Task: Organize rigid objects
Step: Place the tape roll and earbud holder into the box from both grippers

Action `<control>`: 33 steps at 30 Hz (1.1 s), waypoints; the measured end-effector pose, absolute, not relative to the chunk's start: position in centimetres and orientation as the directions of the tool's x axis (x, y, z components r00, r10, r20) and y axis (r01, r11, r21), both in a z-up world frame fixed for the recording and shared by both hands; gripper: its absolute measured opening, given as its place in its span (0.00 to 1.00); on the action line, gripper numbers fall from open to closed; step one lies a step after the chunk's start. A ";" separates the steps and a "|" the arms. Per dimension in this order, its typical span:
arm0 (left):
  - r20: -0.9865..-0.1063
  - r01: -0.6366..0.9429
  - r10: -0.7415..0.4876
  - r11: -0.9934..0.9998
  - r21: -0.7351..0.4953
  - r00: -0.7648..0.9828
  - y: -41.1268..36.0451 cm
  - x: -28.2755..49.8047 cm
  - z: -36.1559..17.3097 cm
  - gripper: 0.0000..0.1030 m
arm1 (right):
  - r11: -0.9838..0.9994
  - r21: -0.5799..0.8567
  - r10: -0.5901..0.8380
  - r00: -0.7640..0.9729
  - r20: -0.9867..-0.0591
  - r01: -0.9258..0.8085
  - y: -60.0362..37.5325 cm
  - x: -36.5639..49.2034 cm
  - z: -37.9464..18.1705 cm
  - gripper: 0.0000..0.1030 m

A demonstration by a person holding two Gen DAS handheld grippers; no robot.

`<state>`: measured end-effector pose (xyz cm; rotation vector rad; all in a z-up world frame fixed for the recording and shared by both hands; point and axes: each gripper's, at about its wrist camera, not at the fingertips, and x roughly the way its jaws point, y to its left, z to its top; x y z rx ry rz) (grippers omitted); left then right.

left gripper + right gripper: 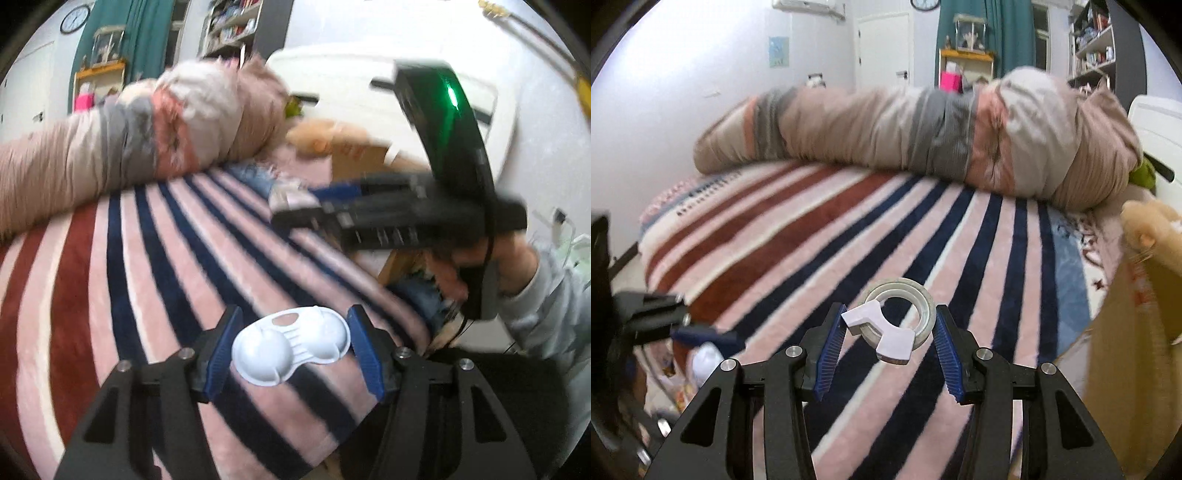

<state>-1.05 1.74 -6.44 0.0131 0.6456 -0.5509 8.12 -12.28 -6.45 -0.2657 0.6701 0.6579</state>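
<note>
Two handheld grippers hover above a bed covered by a striped blanket (849,229) in pink, navy and rust, with a rolled duvet (923,140) lying across its far side. The left gripper (291,345) pinches a white plastic piece with two round hollows (291,345), its left blue pad touching the larger hollow, its right pad close against the smaller end, though contact there is hard to confirm. The right gripper (888,332) is closed on a clear tape roll in a white dispenser clip (895,323); the right pad presses the roll's rim and the left pad meets the clip's corner. Both objects appear lifted off the blanket. A tan cardboard box (1137,332) stands at the right edge of the bed and is probably where items go, though that is a guess. To carry well, keep both grips steady and level, move slowly since the tape is held by thin edges, and lower each piece fully before releasing.
</note>
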 end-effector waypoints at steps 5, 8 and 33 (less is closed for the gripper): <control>-0.519 0.535 -0.504 0.839 -0.103 0.690 -0.6 -0.2 -0.5 0.54 | 0.788 -0.035 0.484 0.653 -0.582 -0.615 -16.0 6.0 -2.5 0.42; -0.497 0.575 -0.538 0.813 -0.092 0.681 -3.6 1.1 2.3 0.54 | 0.817 -0.040 0.462 0.694 -0.552 -0.576 -19.4 5.5 -0.7 0.42; -0.760 0.619 -0.406 0.785 -0.006 0.508 -25.0 15.8 0.6 0.55 | 0.918 -0.096 0.226 0.706 -0.671 -0.385 -36.1 13.4 -3.3 0.58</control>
